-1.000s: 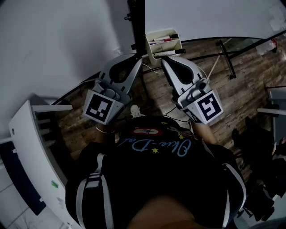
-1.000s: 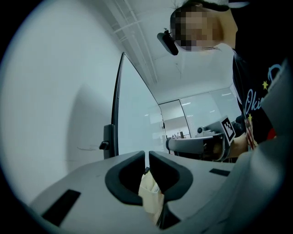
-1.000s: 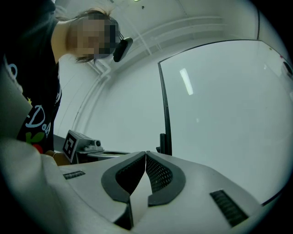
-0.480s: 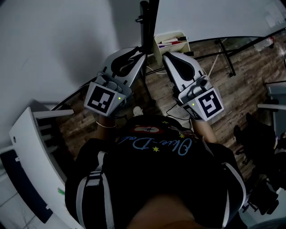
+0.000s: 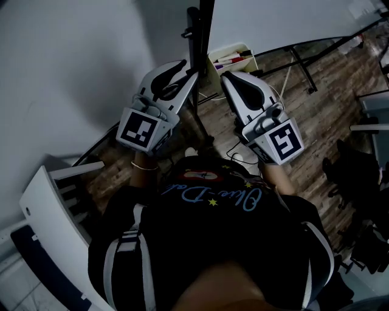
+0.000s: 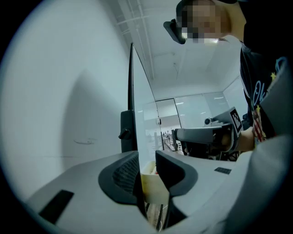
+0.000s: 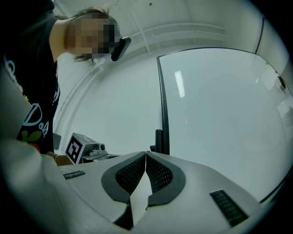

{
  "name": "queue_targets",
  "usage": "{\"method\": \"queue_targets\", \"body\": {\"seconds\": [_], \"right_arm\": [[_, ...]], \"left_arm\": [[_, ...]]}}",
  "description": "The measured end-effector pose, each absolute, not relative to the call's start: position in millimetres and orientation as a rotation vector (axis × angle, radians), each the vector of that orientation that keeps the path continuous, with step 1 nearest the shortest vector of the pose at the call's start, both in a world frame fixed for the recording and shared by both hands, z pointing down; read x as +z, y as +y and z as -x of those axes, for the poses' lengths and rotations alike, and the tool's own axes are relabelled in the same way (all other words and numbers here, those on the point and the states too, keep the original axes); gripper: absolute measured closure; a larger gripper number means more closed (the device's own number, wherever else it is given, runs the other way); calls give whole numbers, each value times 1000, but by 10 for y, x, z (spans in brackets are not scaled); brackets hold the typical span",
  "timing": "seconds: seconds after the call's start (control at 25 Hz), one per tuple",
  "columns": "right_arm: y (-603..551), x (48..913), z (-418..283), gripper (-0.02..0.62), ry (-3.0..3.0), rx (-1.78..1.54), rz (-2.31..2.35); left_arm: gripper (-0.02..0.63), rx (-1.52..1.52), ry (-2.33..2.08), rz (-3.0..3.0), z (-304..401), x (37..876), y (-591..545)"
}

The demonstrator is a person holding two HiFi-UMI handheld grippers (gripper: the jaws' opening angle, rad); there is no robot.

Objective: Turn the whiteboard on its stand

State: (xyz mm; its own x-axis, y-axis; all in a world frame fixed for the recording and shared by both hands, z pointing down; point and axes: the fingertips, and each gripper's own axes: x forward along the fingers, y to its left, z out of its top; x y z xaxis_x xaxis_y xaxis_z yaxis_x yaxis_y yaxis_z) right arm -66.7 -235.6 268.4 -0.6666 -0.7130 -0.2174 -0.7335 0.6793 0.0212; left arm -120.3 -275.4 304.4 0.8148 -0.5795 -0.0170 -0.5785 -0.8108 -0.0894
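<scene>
Here's the whiteboard (image 5: 285, 21), upright on its stand right in front of the person, its white face spreading toward the upper right of the head view. Its black side edge (image 5: 202, 18) runs straight up between the two grippers. A cream tray (image 5: 238, 50) sits at the bottom of the board, with markers (image 5: 230, 59) lying in it. One black leg of the stand (image 5: 302, 67) stretches out over the wooden floor (image 5: 328, 115).

The left gripper (image 6: 146, 159) is up by that black edge, pointing level, and its jaws have just been opening. They stand apart now, the pads pressing on nothing. Through the gap you see only the cream tray beyond. Just above the left-hand jaw, a black clamp with a knob (image 6: 124, 132) sits on the board's edge. From the head view the jaw tips are just beside the edge; whether they touch it, I can't tell.

The right gripper (image 7: 145, 156) is clenched, its ribbed pads meeting at the tips with nothing between them. It points slightly upward at the board's face, near the tray, and the black frame rises straight ahead of it. Both marker cubes, left (image 5: 141, 129) and right (image 5: 281, 143), face the head camera above the person's dark shirt (image 5: 213, 237).
</scene>
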Motion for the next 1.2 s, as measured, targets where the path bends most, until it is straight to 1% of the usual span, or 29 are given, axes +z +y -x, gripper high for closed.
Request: {"method": "queue_targets", "body": {"seconds": [0.16, 0.28, 0.76, 0.84, 0.92, 0.96, 1.0, 1.2], "right_arm": [[-2365, 2634, 660, 574, 2662, 161, 1211], [-2381, 2675, 630, 572, 2674, 169, 1275], [-2505, 2707, 617, 572, 2650, 171, 1369], [-2539, 2708, 632, 572, 2649, 171, 1372], [-2576, 2713, 647, 572, 2651, 169, 1374], [-2595, 2718, 653, 572, 2652, 168, 1374], [-2613, 2722, 657, 572, 2653, 168, 1375], [-2703, 2744, 648, 572, 2654, 165, 1390]], "left_arm": [[465, -40, 909, 2925, 1207, 3081, -2858], [448, -27, 896, 2939, 1193, 3090, -2932], [439, -66, 835, 2969, 1116, 3185, -3185], [413, -79, 819, 2971, 1104, 3200, -3216], [406, -85, 796, 2976, 1087, 3207, -3235], [385, -86, 783, 2979, 1074, 3210, -3245], [377, -86, 773, 2982, 1059, 3215, -3256], [377, -89, 731, 2996, 984, 3230, -3319]]}}
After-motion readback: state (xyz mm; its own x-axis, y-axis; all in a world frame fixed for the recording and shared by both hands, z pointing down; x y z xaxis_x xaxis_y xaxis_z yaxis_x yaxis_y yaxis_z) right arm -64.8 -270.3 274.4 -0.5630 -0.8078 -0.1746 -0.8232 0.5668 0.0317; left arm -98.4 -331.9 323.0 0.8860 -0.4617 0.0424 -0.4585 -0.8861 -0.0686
